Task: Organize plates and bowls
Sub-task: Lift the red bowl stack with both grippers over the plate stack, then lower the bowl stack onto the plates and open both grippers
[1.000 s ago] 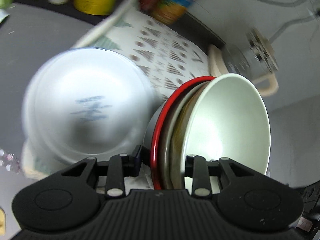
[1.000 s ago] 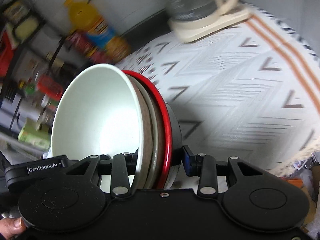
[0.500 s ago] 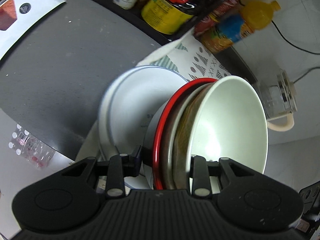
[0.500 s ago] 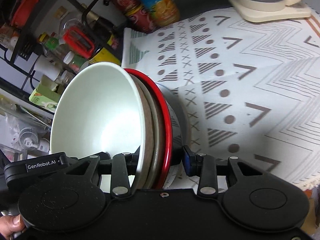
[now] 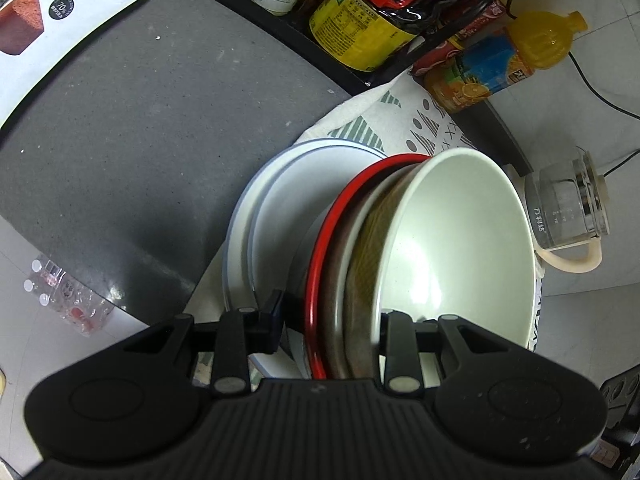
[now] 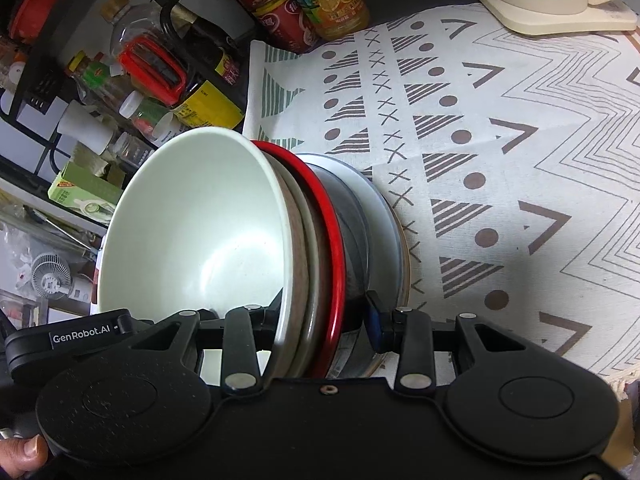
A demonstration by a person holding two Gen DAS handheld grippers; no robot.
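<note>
A nested stack of bowls (image 5: 360, 272), glossy white innermost with a red-rimmed one outermost, hangs tilted above round pale plates (image 5: 276, 216) on a triangle-patterned cloth (image 6: 500, 152). The left gripper (image 5: 328, 320) and right gripper (image 6: 320, 316) each clamp the stack's rim. A glass kettle (image 5: 568, 208) stands nearby.

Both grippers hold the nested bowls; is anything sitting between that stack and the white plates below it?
Nothing visible does. The bowl stack, clamped by the left gripper and right gripper, hangs directly against the white plates on the patterned cloth.
</note>
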